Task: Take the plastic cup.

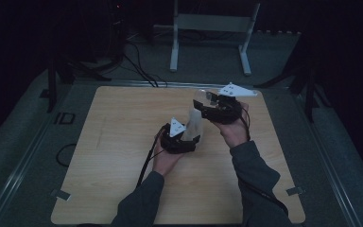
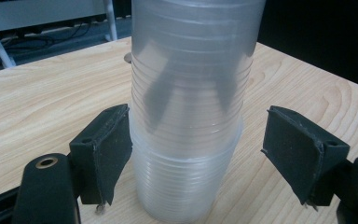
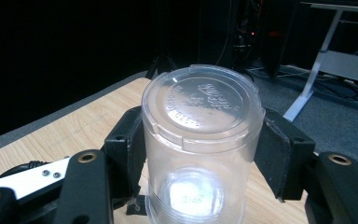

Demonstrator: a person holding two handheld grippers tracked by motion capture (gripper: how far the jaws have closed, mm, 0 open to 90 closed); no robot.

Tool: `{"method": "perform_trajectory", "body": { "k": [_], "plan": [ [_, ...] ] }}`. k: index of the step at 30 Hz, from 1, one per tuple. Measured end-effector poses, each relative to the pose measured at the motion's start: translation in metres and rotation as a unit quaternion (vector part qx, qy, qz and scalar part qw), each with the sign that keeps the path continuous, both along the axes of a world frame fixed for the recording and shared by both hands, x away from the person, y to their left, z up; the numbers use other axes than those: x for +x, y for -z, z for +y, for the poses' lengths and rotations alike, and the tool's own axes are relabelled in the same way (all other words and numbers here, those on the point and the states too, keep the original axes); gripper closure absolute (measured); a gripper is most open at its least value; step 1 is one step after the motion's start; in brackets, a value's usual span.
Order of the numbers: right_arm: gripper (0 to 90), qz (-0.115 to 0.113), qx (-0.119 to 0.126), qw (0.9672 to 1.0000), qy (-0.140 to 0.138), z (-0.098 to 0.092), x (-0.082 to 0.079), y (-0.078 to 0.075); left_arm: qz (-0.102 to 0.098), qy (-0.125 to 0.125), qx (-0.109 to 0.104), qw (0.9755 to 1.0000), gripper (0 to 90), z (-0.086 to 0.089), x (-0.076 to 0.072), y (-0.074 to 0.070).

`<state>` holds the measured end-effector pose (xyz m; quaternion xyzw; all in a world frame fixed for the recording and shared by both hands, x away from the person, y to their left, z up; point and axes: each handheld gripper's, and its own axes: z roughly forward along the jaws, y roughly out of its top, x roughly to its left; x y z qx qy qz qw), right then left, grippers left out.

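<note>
Claw state, right [image 3: 200, 154]: the jaws are clamped on the upper cup [image 3: 200, 140], one pad pressed against each side of its wall just below the lid [image 3: 200, 105]. That cup is clear plastic, is held upright, and is closed by a clear snap-on lid with embossed lettering. In the high view the right claw [image 1: 207, 108] is seen at the top of the stack, carried in a hand [image 1: 234, 130] that comes in from the bottom right.

Left claw [image 2: 193, 154]: the jaws are apart and placed around the lower cup [image 2: 186, 186]. One pad [image 2: 109, 149] lies at or just against the cup wall; whether it presses cannot be told. The other pad [image 2: 298, 149] is held clear of the wall with a visible gap. No grip is made by this claw. In the high view the left claw [image 1: 194, 140] is seen low at the foot of the stack.

Both cups are ribbed and translucent. The upper cup is seated in the lower cup, and the lower cup is stood on the bench [image 1: 118, 142] near its middle. The two claws are positioned one above the other on the stack, the right high and the left low.

The bench is a light wooden board. Behind its far edge, a white frame [image 1: 212, 28] is stood on the grey floor [image 1: 208, 66], and dark cables [image 1: 137, 61] are run across that floor.
</note>
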<state>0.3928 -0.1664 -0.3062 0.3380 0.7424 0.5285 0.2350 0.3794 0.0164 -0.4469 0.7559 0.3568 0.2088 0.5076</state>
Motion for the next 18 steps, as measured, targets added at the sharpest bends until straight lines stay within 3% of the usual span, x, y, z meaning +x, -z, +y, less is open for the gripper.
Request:
{"method": "perform_trajectory", "body": {
  "k": [18],
  "plan": [
    [39.3,-0.015,0.007,0.9999,0.006,-0.011,-0.005,-0.011,0.003,0.002,-0.007,1.0,23.4,0.006,-0.005,0.0]
  ]
}}
